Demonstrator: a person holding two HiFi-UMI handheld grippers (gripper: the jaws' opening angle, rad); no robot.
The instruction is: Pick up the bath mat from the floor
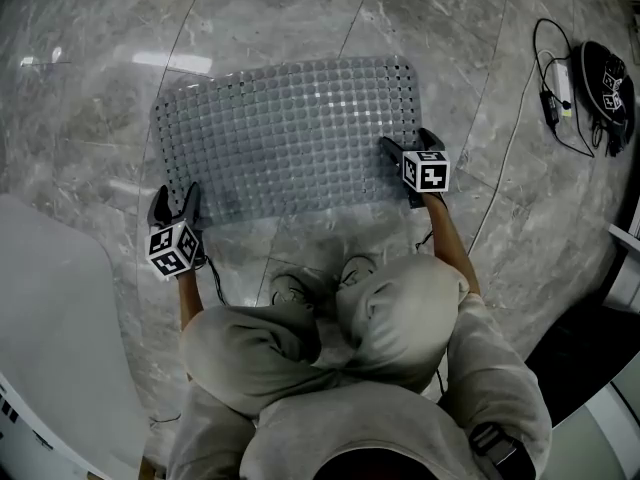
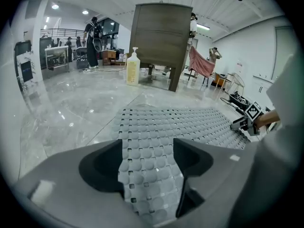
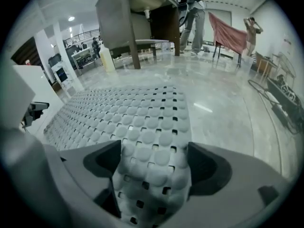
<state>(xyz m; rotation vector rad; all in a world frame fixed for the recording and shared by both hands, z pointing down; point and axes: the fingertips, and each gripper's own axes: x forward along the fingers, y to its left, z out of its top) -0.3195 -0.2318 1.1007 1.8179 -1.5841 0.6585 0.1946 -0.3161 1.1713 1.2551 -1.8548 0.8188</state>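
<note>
lying flat on the grey marble floor [image 1: 100, 98], the bath mat [image 1: 290, 133] is a grey, bobbled sheet pierced with small square holes, its long side running across in front of me. i find no part of it clear of the floor apart from the two near corners, which are puckered where my jaws meet them.

my left gripper [image 1: 174, 200] is at the near left corner. in the left gripper view the mat [image 2: 190, 122] runs up between the jaws of that gripper [image 2: 146, 160] as a narrowed, bowed strip, and the jaws are clenched on it.

my right gripper [image 1: 410, 146] is at the near right corner. in the right gripper view its jaws [image 3: 152, 165] stand wide and released; the mat [image 3: 128, 113] bulges between them with its outer edge just beside one jaw, not pinched.

my shoes [image 1: 300, 288] are near the mat's front edge, between the two grippers. a white panel [image 1: 50, 318] lies to my left. well apart on the right are a black cable [image 1: 550, 98] and a dark bundle [image 1: 605, 78]. beyond the mat a pump bottle [image 2: 133, 68] stands just beside a tall brown cabinet [image 2: 161, 42].
</note>
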